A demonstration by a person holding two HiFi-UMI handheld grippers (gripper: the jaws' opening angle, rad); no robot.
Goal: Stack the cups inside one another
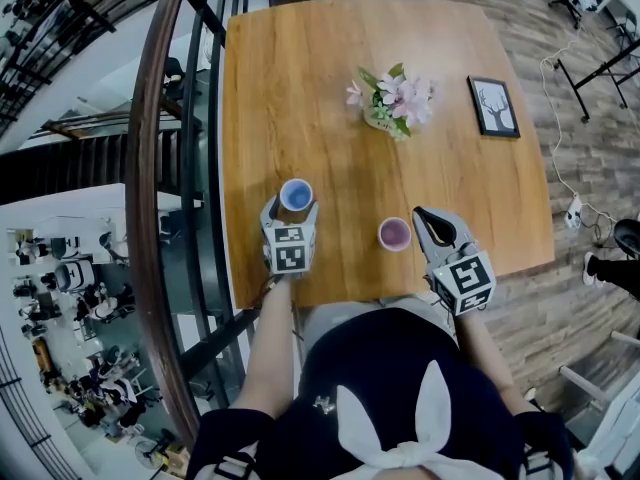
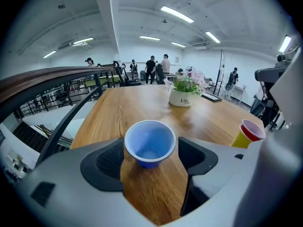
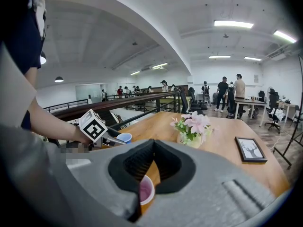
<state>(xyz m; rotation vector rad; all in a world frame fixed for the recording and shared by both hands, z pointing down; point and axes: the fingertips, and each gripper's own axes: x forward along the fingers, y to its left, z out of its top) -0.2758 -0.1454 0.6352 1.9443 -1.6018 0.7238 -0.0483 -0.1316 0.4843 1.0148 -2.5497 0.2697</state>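
**Blue cup [image 2: 149, 143] flanked by the parted jaws of the left gripper [image 1: 291, 210]**

The blue cup is stood upright and open-mouthed on the counter [image 1: 300, 88], directly between the left gripper's jaws. These jaws are held apart. The cup's rim is met, or very nearly met, by one pad, and a slim gap is left at the other, so nothing is clamped.

To the right of the blue cup, and apart from it, a nested stack of cups [image 1: 394, 234] is seen: yellow outside, a red rim within, a pinkish inside on top. The right gripper [image 1: 420, 214] is held just beside that stack. Its jaws are pressed together with nothing between them, and the stack is partly covered by them in the right gripper view.

Farther along the counter a white pot of pink flowers [image 1: 395, 98] is placed. A small framed picture [image 1: 494, 106] is laid flat to its right.

The counter is made of warm-grained wood. A dark railing [image 1: 145, 168] is run along its left side, and plank flooring [image 1: 590, 198] is seen on the right. People are seen standing far back in a white, strip-lit hall.
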